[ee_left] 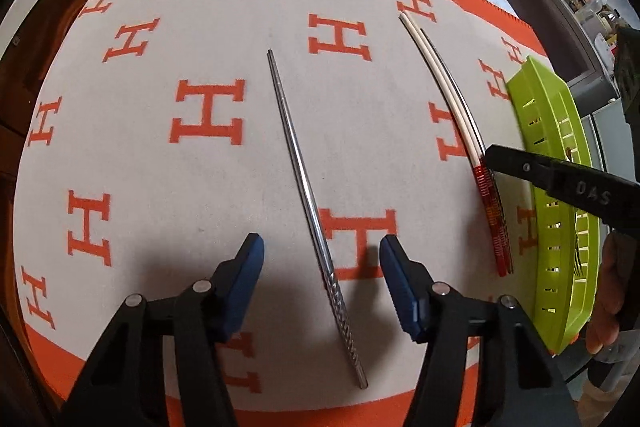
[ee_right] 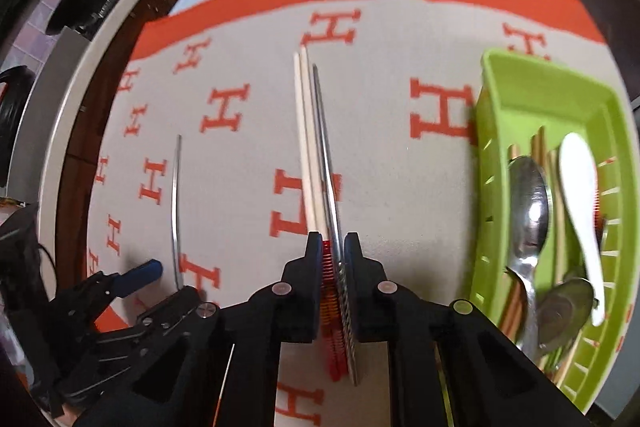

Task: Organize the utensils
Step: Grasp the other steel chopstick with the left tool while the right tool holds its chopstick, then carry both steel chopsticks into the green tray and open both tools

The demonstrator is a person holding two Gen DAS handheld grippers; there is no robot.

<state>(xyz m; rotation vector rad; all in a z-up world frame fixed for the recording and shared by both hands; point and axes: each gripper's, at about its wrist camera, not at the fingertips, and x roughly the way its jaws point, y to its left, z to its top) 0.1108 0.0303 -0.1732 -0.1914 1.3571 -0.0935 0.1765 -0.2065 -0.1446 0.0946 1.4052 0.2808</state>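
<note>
On the grey cloth with orange H letters (ee_left: 224, 39), one bare steel chopstick (ee_left: 308, 195) lying between the spread blue pads of the left gripper (ee_left: 322, 259), framed for a pinch, not yet touched. Further right, the right gripper (ee_right: 333, 259) pressed together on a bundle of cream chopsticks with red patterned handles (ee_right: 308, 147) plus one steel mate, gathered for one transfer. Beside them, the lime-green slotted plastic tray (ee_right: 496, 99), already holding spoons (ee_right: 528, 195); likely destination.

Orange-patterned cloth (ee_left: 224, 187), chopsticks (ee_left: 310, 195), green tray (ee_left: 548, 227)
</note>
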